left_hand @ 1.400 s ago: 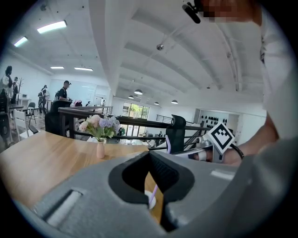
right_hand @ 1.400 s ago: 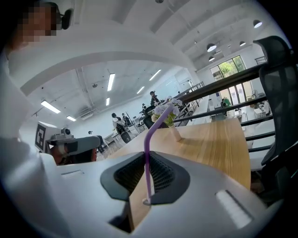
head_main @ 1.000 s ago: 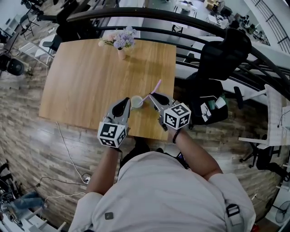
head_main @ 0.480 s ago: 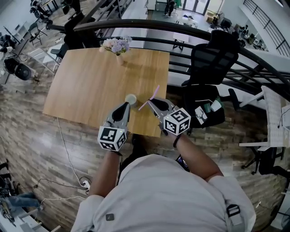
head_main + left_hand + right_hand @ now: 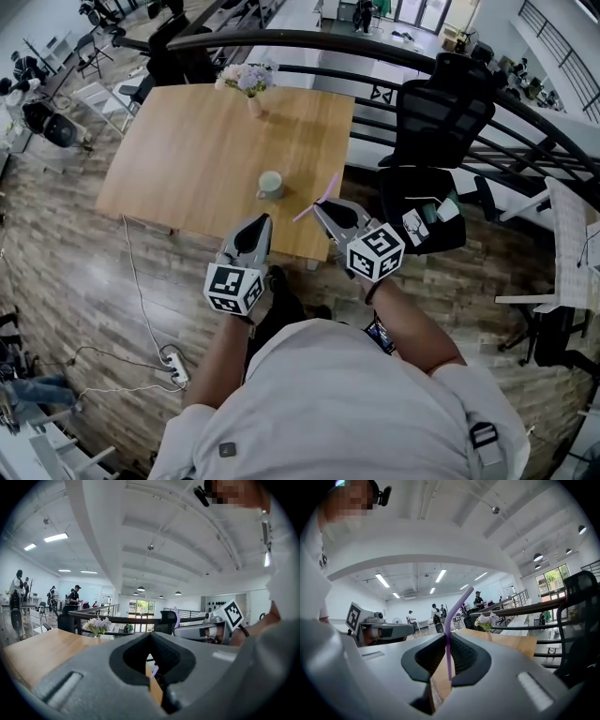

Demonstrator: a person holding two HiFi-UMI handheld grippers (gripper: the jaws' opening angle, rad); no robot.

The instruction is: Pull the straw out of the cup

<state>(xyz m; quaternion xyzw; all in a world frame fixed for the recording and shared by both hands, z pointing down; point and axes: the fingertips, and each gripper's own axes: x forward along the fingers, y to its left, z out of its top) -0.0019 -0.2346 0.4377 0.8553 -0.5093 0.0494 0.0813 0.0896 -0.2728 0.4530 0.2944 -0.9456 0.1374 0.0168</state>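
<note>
Open office loft, with a wooden counter (image 5: 187,159) by the railing. The purple straw (image 5: 314,199) is out and well clear of the cup (image 5: 270,185), pinched in the narrowed fingers of the right gripper (image 5: 324,206). A second ago its end sat in that cup; now both grippers have backed off past the counter's edge. The left gripper (image 5: 257,228), fingers together, carries nothing. The pull looks done.

Cup (image 5: 270,185) and vase (image 5: 253,105) amid open tabletop (image 5: 178,169)

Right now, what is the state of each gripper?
Left gripper: closed, empty.
Right gripper: closed on the bent purple plastic straw.
</note>
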